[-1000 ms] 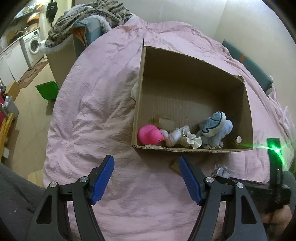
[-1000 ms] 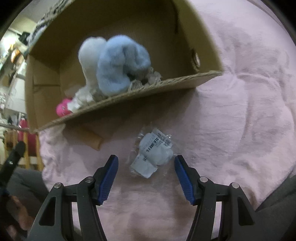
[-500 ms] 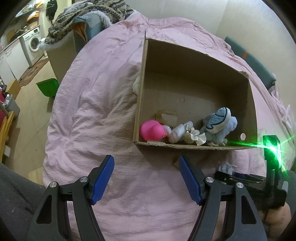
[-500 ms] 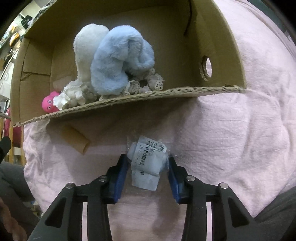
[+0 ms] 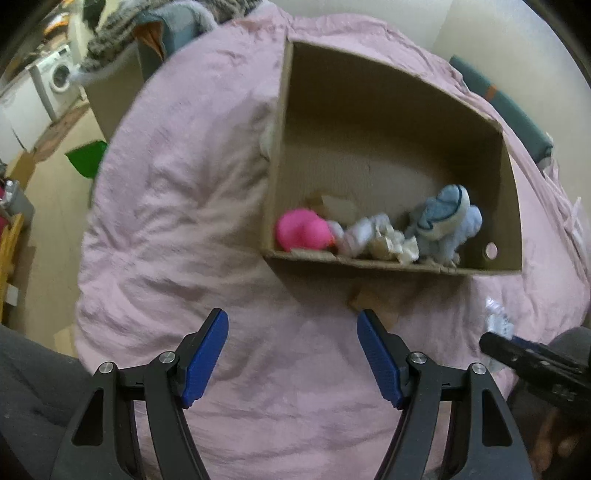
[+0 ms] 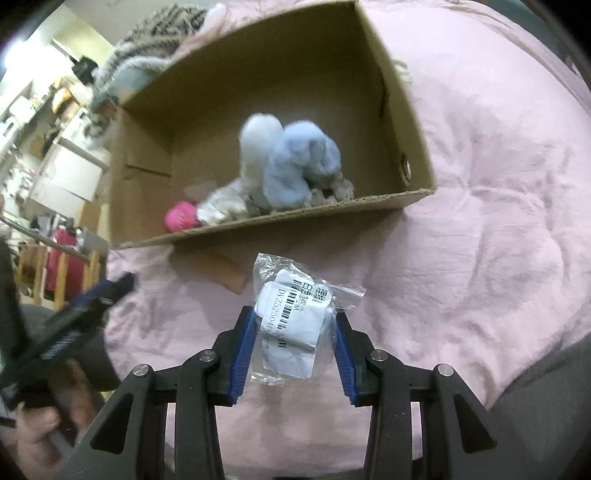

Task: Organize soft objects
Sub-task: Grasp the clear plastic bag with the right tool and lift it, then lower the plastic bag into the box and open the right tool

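Note:
A cardboard box (image 5: 388, 96) (image 6: 266, 225) lies on a pink blanket (image 5: 177, 206). Inside it sit a pink toy (image 5: 301, 233) (image 6: 181, 218), a white crumpled soft item (image 5: 384, 242) and a blue plush (image 5: 443, 225) (image 6: 295, 170). My right gripper (image 6: 293, 332) is shut on a clear plastic packet with a barcode label (image 6: 291, 317), held above the blanket in front of the box. The packet shows at the right in the left wrist view (image 5: 496, 321). My left gripper (image 5: 291, 354) is open and empty, over the blanket in front of the box.
A small cardboard flap (image 5: 373, 302) (image 6: 225, 275) lies on the blanket by the box's near wall. A white item (image 5: 266, 142) sits against the box's left outer wall. A knitted throw (image 5: 122, 29) and washing machine (image 5: 59, 79) are far left.
My right gripper closed on the plastic packet and lifted it off the blanket. The left gripper stayed open and shifted slightly.

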### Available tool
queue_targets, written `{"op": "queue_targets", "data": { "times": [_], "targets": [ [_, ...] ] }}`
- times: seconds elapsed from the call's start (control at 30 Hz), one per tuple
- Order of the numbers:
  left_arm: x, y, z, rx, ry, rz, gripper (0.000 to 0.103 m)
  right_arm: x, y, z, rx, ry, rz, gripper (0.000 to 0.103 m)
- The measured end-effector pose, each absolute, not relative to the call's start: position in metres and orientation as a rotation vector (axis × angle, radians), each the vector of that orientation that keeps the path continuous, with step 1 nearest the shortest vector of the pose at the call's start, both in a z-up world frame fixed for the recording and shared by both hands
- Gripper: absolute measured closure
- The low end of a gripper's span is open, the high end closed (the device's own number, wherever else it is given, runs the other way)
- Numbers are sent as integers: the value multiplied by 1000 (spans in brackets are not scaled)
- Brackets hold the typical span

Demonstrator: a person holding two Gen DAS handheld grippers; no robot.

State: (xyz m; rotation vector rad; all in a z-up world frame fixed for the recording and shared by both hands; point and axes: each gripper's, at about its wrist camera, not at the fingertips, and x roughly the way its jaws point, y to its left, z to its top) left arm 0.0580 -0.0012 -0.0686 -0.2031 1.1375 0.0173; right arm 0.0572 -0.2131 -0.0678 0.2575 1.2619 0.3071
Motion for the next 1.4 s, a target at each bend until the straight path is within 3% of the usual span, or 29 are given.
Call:
{"op": "queue_targets", "data": {
  "times": [0.3,0.43,0.5,0.63,0.8,1.4],
  "targets": [
    [66,-38,-99,-362,1153,-64,53,57,-229,-60,340,1213,303,60],
    [76,-48,-113,-438,1162,-44,55,57,-229,-62,368,1208,302,60],
    [80,-50,-119,-448,1177,-39,68,58,-228,-64,376,1211,304,60],
    [86,-53,-132,-424,1212,-6,69,60,-226,-67,382,1219,316,60],
    [88,-50,-135,-408,1224,24,94,61,-225,-69,390,1223,323,60],
    [53,-15,-92,-392,1197,1,98,59,-215,-66,339,1212,331,60]
  ]
}}
